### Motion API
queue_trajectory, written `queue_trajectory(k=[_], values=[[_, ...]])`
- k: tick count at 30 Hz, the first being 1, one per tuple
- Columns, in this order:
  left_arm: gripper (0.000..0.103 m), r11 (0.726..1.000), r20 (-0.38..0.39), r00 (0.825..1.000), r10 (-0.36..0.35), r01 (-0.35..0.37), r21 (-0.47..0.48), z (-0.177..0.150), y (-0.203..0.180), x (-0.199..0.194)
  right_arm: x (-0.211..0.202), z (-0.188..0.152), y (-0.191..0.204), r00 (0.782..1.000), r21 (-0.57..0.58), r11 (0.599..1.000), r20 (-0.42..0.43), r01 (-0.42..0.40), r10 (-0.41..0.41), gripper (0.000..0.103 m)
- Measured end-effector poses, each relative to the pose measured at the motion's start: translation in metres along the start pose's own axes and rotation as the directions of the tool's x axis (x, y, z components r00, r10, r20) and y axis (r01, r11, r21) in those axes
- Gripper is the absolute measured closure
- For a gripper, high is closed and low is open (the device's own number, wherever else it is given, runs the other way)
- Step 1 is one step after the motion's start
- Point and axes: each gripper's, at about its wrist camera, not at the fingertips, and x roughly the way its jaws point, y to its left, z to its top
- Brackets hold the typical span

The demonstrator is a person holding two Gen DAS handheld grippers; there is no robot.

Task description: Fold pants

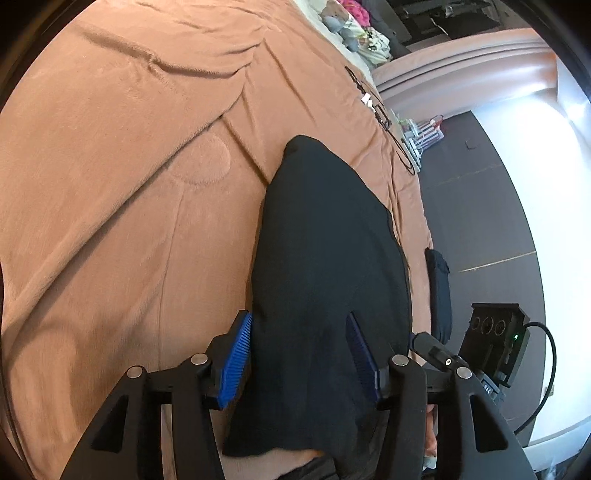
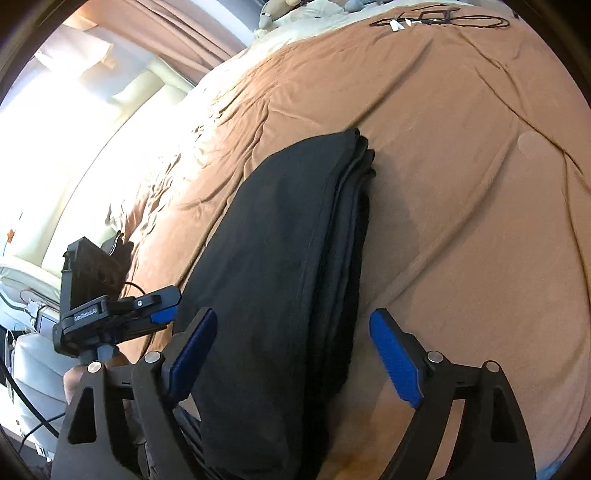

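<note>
The black pants (image 1: pixel 325 258) lie folded into a long stack on the brown blanket (image 1: pixel 110 184). My left gripper (image 1: pixel 299 350) is open, its blue pads on either side of the near end of the pants. In the right wrist view the pants (image 2: pixel 288 266) show several stacked layers along their right edge. My right gripper (image 2: pixel 291 350) is open wide, its pads on either side of the near end of the stack. The left gripper (image 2: pixel 122 314) shows at the left of this view, and the right gripper (image 1: pixel 491 343) at the right of the left wrist view.
A black cable with white tags (image 2: pixel 443 18) lies on the blanket's far part, also seen in the left wrist view (image 1: pixel 380 107). Stuffed toys and pillows (image 1: pixel 343 22) sit at the bed's head. The bed edge drops to a dark floor (image 1: pixel 480 203).
</note>
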Motion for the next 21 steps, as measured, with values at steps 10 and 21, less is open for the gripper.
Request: queue_trajectory(k=[10,21], values=[[0.049,1.000,-0.020,0.999,-0.028,0.027,-0.013,0.030,0.008,0.016,0.023,0.019,-0.019,0.999,0.043,0.999,-0.044,-0.029,0.031,0.019],[0.051,1.000,-0.060,0.998,-0.022,0.022,-0.003,0.054,0.006,0.041,0.041,0.035,-0.045,0.990,0.066,0.991,-0.069,-0.114,0.119,0.019]])
